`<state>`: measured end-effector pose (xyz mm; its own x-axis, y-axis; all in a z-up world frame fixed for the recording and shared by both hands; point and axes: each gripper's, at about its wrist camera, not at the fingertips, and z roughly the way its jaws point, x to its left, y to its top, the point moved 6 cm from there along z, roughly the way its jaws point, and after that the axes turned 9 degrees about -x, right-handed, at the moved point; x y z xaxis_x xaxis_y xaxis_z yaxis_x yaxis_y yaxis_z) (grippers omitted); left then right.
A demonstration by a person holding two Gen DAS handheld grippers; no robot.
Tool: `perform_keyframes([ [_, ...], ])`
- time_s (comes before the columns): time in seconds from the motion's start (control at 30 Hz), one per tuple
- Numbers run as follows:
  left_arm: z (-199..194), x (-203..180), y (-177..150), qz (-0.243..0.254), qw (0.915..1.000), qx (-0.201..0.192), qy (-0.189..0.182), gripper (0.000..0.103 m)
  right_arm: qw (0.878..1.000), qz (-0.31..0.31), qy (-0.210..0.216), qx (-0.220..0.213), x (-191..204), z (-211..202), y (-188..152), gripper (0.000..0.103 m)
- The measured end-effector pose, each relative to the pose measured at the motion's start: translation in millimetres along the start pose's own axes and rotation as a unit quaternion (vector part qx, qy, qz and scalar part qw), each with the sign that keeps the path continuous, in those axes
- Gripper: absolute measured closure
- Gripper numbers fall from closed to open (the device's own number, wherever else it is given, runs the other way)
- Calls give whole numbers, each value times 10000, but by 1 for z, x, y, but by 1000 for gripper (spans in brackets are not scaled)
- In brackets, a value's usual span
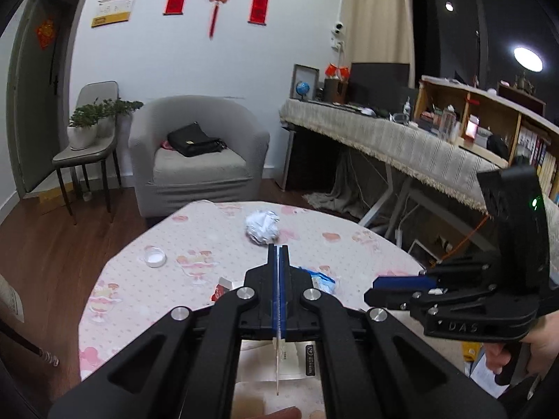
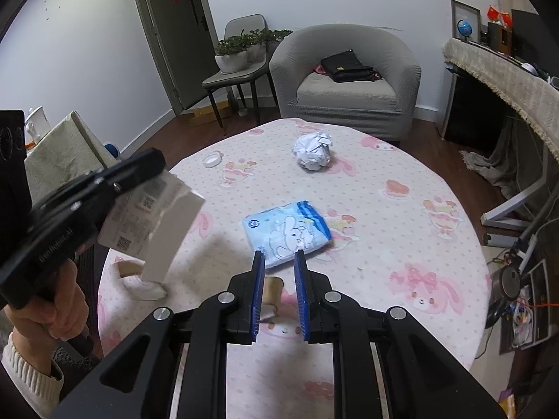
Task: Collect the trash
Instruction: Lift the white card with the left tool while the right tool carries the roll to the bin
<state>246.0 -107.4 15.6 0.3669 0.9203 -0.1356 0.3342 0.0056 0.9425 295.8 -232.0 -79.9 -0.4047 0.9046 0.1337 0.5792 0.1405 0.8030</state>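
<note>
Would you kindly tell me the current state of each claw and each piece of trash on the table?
left claw: shut on the white carton.
white carton: held above the table.
right claw: shut to a narrow gap, empty.
paper ball: crumpled, resting on the table.
blue pack: lying flat on the table.
white lid: lying open side up.

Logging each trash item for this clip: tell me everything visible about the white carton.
The carton is a flattened white paperboard box with printed text and QR-style codes on one face and a plain flap hanging down. The left gripper is shut on its thin edge, holding it tilted in the air above the table's left side. Nothing else touches it.
</note>
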Motion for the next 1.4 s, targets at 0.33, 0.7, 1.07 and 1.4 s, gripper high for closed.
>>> perform_keyframes([
  [0.33, -18, 18, 8, -272, 9995, -139, 1, 102, 10000, -10, 9, -14, 8, 1, 4, 86],
  [0.7, -37, 37, 9, -439, 9989, -158, 28, 102, 9990, -221, -225, 308, 1, 13, -24, 28],
  [1.07, -50, 53, 10, -429, 9988, -140, 197, 101, 9943, -546, -393, 832, 10, 39, -43, 36],
  [1.4, -66, 80, 1, -379, 9979, -35, 527, 101, 9972, -532, -171, 487, 38, 31, -20, 36],
])
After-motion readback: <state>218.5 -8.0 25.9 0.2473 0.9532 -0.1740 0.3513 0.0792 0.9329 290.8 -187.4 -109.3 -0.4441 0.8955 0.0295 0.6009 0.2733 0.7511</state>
